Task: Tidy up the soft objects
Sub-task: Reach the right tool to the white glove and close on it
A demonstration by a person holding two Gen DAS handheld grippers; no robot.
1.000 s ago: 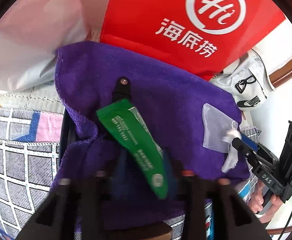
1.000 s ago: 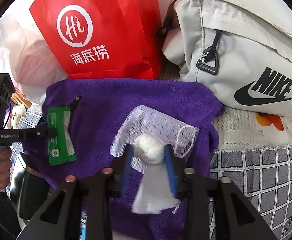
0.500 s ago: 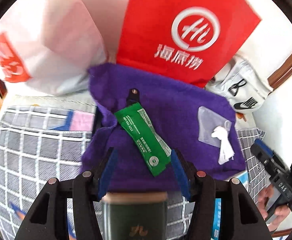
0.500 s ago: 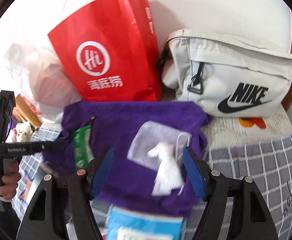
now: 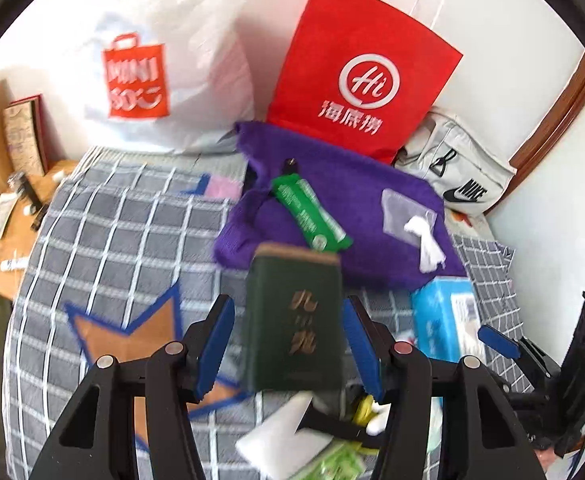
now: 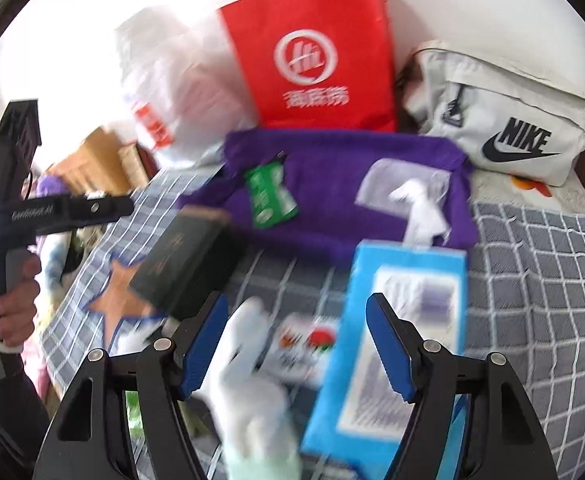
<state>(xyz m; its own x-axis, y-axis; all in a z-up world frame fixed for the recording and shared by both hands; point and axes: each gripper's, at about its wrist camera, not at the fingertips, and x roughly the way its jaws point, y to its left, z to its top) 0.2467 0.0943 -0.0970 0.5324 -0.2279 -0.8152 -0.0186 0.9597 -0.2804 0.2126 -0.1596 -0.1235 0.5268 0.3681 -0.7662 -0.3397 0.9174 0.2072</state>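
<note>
Green sachet (image 5: 310, 216) and gauze pouch (image 5: 410, 218) sat on purple towel (image 5: 352, 200) beyond both empty, parted jaws; nearer clutter remained unsorted.

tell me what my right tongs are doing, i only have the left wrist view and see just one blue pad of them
observer: The right tongs have just been opening and stand open. They grip nothing, though a white fluffy cloth item lies below the gap.
operator: anything next to that white thing
observer: A small flat packet with red print lies between it and the light blue rectangular tissue pack.
operator: can you see my left tool from there
observer: Yes, a person's hand grips the handle behind the left tongs, at that view's left edge.
</note>
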